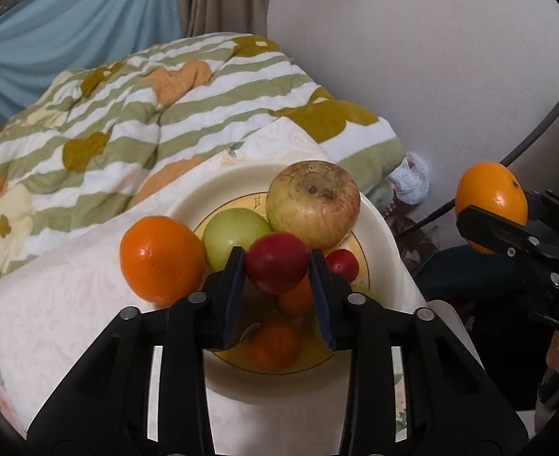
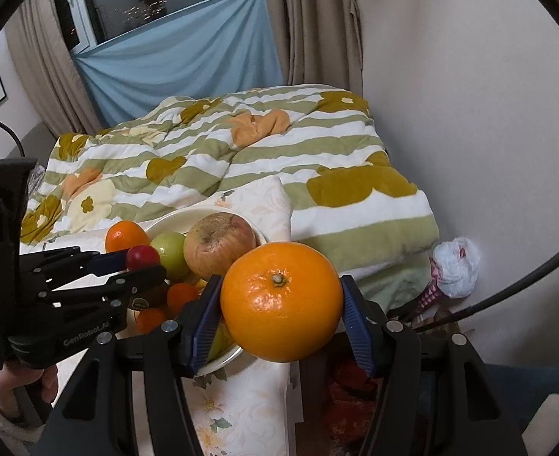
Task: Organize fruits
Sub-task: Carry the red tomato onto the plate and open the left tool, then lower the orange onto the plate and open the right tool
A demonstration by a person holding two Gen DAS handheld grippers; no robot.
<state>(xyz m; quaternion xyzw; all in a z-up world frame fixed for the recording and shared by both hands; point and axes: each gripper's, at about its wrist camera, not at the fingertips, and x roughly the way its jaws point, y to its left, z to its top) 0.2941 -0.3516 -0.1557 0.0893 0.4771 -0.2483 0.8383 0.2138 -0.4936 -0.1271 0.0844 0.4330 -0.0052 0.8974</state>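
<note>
My left gripper [image 1: 277,269] is shut on a small red fruit [image 1: 277,262] and holds it above a cream plate [image 1: 378,228]. The plate holds a large yellow-brown apple [image 1: 313,205], a green fruit [image 1: 234,237], another small red fruit [image 1: 343,264] and small orange fruits [image 1: 275,345]. An orange [image 1: 161,260] lies left of the plate on the cloth. My right gripper [image 2: 281,300] is shut on a large orange [image 2: 281,302], held in the air right of the plate [image 2: 222,361]; it also shows in the left wrist view [image 1: 490,205].
The plate stands on a table with a pale floral cloth [image 1: 70,304]. Behind it lies a green-striped quilt [image 1: 146,114] on a bed. A white wall [image 1: 431,57] is to the right, with a white plastic bag [image 2: 456,269] on the floor. A black cable [image 2: 507,304] hangs at right.
</note>
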